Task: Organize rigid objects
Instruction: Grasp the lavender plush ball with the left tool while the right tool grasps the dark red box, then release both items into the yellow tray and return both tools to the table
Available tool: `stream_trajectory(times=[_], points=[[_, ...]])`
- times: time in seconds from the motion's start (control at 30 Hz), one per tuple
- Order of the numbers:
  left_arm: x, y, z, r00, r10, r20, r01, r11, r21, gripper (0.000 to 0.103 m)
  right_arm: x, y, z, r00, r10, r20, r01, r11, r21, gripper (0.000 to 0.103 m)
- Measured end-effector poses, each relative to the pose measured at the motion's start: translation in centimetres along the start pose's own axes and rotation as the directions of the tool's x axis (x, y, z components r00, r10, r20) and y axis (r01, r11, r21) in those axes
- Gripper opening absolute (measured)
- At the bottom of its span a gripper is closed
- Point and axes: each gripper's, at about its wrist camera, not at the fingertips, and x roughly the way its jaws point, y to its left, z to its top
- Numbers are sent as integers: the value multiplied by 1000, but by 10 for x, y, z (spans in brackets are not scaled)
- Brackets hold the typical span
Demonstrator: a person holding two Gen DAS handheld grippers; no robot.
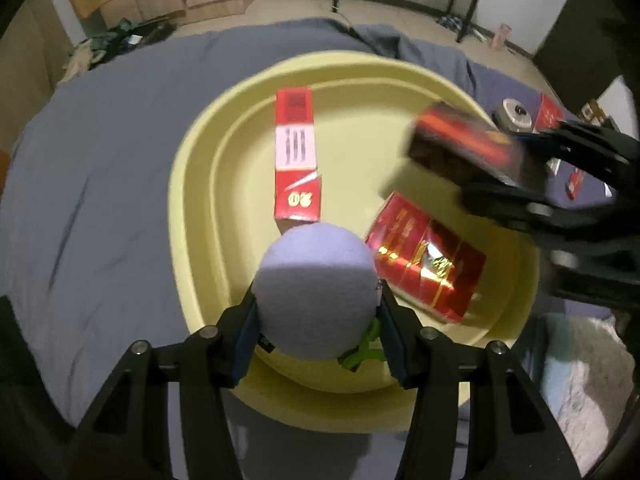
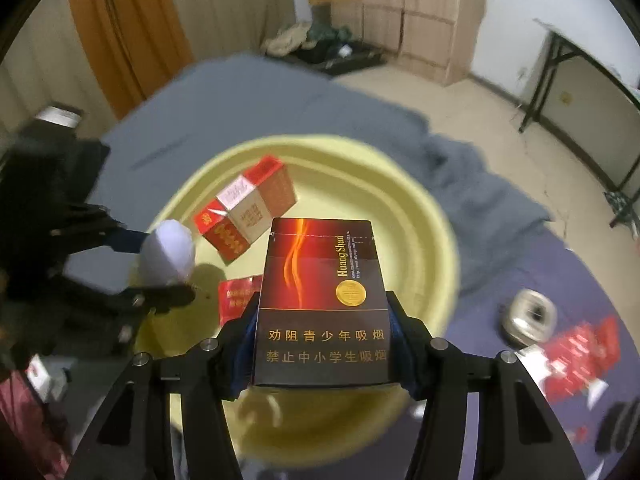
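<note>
Your left tongs clamp a pale ball over the yellow basin. Your right tongs grip a dark cigarette pack above that basin, where two red packs lie.

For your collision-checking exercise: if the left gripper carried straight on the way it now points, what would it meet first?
Probably the yellow basin: the left gripper, shut on the pale ball, points down into its floor, near the red-and-white box. Depth is unclear.

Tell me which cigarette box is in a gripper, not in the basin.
The dark brown Huang Shan box, clamped in the right gripper above the yellow basin. The red-and-white box and glossy red box lie loose inside.
</note>
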Motion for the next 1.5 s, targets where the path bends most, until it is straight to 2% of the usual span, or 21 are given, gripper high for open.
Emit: stream_trajectory(times=[0.17, 0.23, 0.3, 0.33, 0.37, 0.43, 0.47, 0.5, 0.57, 0.63, 0.7, 0.77, 0.87, 0.97, 1.03, 1.1, 1.23, 1.33, 1.43, 1.5], points=[[22, 13, -3, 999, -34, -25, 34, 999, 15, 56, 48, 1, 21, 998, -42, -46, 43, 999, 2, 56], [31, 13, -6, 999, -36, -27, 37, 999, 24, 57, 58, 2, 28, 999, -19, -34, 20, 999, 38, 56], [33, 12, -8, 999, -42, -7, 42, 999, 29, 70, 59, 0, 31, 1000, -17, -24, 18, 998, 65, 58], [32, 11, -8, 999, -54, 1, 54, 998, 32, 78, 56, -3, 28, 1000, -13, -25, 15, 997, 69, 65], [32, 10, -8, 998, -64, 2, 64, 997, 34, 87, 46, -4, 23, 1000, -1, -17, 2, 997, 79, 68], [26, 5, -11, 998, -60, 22, 59, 997, 51, 96, 28, -10, 17, 999, 22, 39, -26, 993, 112, 95], [21, 3, -13, 998, -60, 35, 58, 997, 58, 100, 10, -13, 14, 996, 36, 80, -46, 990, 130, 99], [16, 2, -14, 997, -57, 44, 54, 997, 59, 102, -7, -15, 11, 991, 56, 121, -73, 987, 143, 102], [3, 1, -14, 997, -52, 62, 49, 998, 50, 103, -35, -23, 3, 985, 50, 167, -76, 985, 157, 103], [-12, 2, -9, 996, -52, 79, 50, 998, 24, 103, -66, -39, -11, 979, 21, 203, -58, 982, 178, 103], [-28, -3, -4, 993, -56, 99, 55, 998, 17, 103, -102, -72, -34, 974, -54, 220, -1, 970, 243, 103], [-47, -21, 5, 989, -71, 128, 67, 997, 39, 103, -132, -102, -58, 968, -130, 214, 61, 951, 302, 103], [-66, -64, 23, 982, -104, 160, 90, 992, 90, 103, -177, -154, -108, 945, -276, 178, 189, 900, 393, 103], [-75, -117, 41, 968, -190, 165, 161, 972, 173, 103, -203, -192, -145, 925, -353, 141, 256, 853, 454, 103], [-68, -160, 54, 965, -213, 153, 172, 955, 242, 103, -208, -211, -162, 920, -371, 126, 274, 838, 471, 103], [-51, -188, 65, 967, -220, 126, 178, 944, 279, 103, -206, -223, -168, 919, -375, 123, 280, 841, 464, 103], [-2, -237, 88, 978, -184, 102, 140, 932, 336, 103, -181, -249, -175, 920, -380, 97, 312, 858, 408, 103], [24, -258, 102, 984, -143, 103, 93, 916, 390, 103, -170, -270, -180, 920, -373, 123, 291, 859, 422, 103], [40, -262, 119, 987, -138, 85, 90, 902, 423, 103, -158, -285, -182, 926, -346, 153, 256, 871, 419, 103], [50, -263, 128, 990, -122, 75, 78, 899, 431, 103, -150, -292, -180, 922, -360, 141, 278, 871, 406, 103]])
